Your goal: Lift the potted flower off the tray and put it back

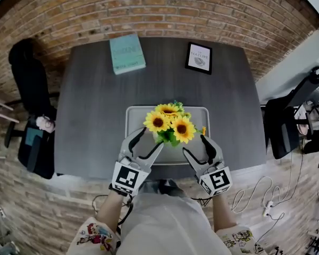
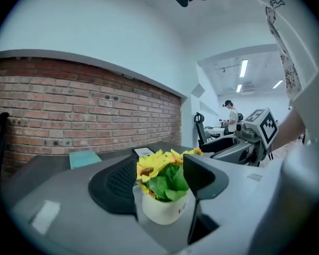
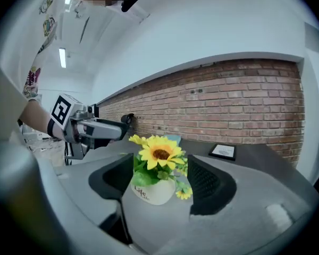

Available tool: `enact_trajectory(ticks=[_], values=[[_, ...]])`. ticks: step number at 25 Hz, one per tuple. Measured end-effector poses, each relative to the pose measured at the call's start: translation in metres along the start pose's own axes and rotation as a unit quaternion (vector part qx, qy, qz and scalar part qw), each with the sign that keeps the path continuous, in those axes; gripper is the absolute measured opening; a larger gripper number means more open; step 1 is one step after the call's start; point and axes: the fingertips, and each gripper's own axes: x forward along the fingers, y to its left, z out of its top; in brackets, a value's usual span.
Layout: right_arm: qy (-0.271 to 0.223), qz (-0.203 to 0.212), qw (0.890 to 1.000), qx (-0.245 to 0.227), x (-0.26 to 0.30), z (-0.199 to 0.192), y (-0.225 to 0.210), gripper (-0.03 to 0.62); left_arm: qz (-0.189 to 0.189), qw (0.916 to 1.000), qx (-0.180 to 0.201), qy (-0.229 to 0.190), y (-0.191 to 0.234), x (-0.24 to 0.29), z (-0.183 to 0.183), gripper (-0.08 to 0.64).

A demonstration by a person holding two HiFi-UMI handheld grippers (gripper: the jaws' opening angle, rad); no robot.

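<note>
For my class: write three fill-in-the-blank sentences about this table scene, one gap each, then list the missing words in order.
1. The pot holding the yellow flowers is ___ in colour.
2. In the head view, the teal book lies to the ___ of the framed picture.
3. The wall behind the table is built of ___.
Missing words: white; left; brick.
</note>
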Motion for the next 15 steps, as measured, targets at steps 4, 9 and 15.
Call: enact_trajectory(ticks=[4, 9, 15], values=[[-0.037, 0.003, 0.999, -0.019, -0.011, 0.041, -0.002, 0.290, 0.004, 0.9988, 0.014, -0.047, -0.001, -0.009, 0.046, 0.256], [-0.085, 0.014, 0.996, -0.022, -0.026, 0.092, 0.001, 0.218, 0.006, 0.9964, 0.000, -0.084, -0.013, -0.026, 0.090, 0.218], [-0.127, 0.029, 0.991, -0.024, -0.039, 0.131, 0.010, 0.140, 0.032, 0.9947, -0.035, -0.091, -0.021, -0.044, 0.114, 0.179]])
